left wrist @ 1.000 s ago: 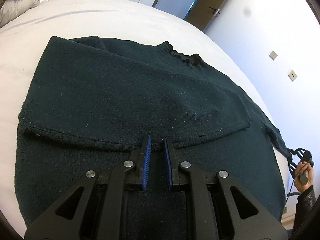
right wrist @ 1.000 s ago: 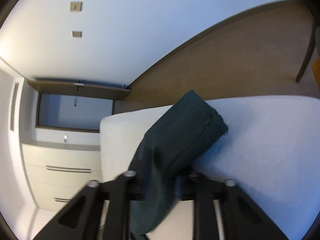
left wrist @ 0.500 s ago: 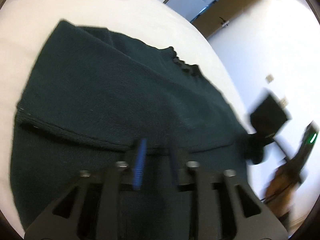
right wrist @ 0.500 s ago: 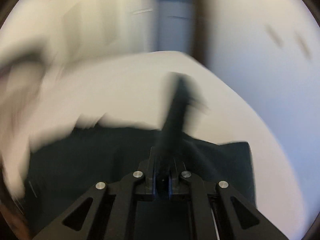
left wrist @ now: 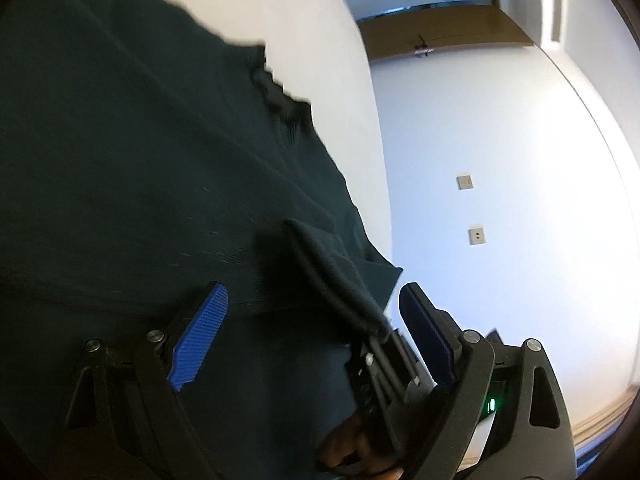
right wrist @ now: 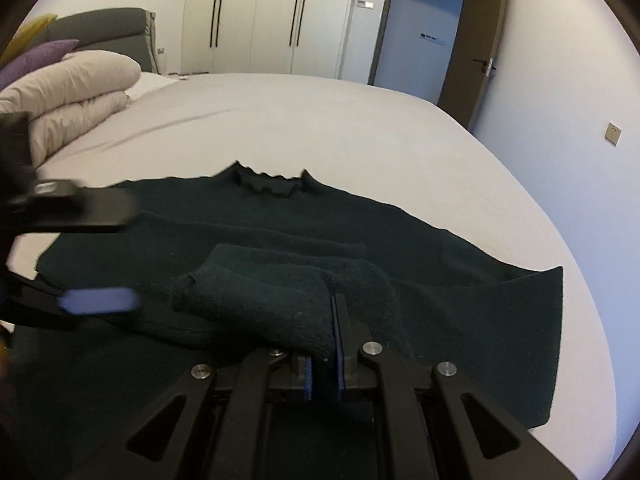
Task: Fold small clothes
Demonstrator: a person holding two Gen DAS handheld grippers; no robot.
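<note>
The right gripper (right wrist: 334, 344) pinches the sleeve (right wrist: 272, 300), which lies crosswise over the sweater (right wrist: 460, 280); the left gripper (left wrist: 312, 316), fingers just spread wide and empty, hovers alongside.

- The sweater (right wrist: 360, 240) is a plain, very dark green knit.
- The bed sheet (right wrist: 320, 120) under it is plain white.
- The right gripper (right wrist: 335, 344) is black with blue pads and silver screws.
- The left gripper (left wrist: 312, 312) is black too; its ribbed pads (left wrist: 200, 336) are bright blue.
- The folded duvet (right wrist: 72, 92) at the bed's far left corner is cream.
- A purple cushion (right wrist: 36, 60) lies against the grey headboard (right wrist: 100, 28).
- The wardrobe doors (right wrist: 272, 16) are white with black handles.
- The room door (right wrist: 476, 44) is brown.
</note>
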